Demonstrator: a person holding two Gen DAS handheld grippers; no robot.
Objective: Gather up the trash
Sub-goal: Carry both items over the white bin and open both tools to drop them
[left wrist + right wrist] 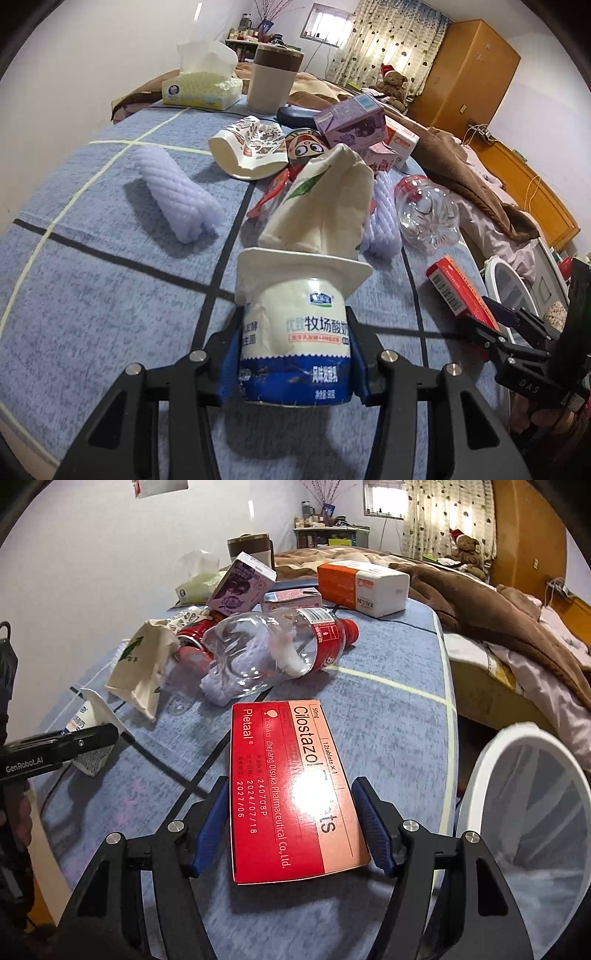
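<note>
My left gripper (pixel 295 354) is shut on a white and blue yogurt cup (pixel 295 332) held sideways, its rim facing away. My right gripper (pixel 291 823) is shut on a red medicine box (pixel 288 790), its blue pads (pixel 373 827) against both long sides, above the blue cloth (pixel 388 709). The box (pixel 461 291) and right gripper (pixel 480 325) also show at the right of the left wrist view. Ahead lie a crushed clear bottle (pixel 273 650), a cream paper bag (pixel 325 199), a crumpled paper cup (pixel 247 151), purple cartons (pixel 351 122) and a foam sleeve (pixel 173 192).
A white mesh bin (pixel 524 812) stands off the table's right edge. A tissue pack (pixel 201 88), a brown-lidded tumbler (pixel 273 79) and an orange and white box (pixel 362 581) sit at the far end. A bed with brown blankets (pixel 480 602) lies to the right.
</note>
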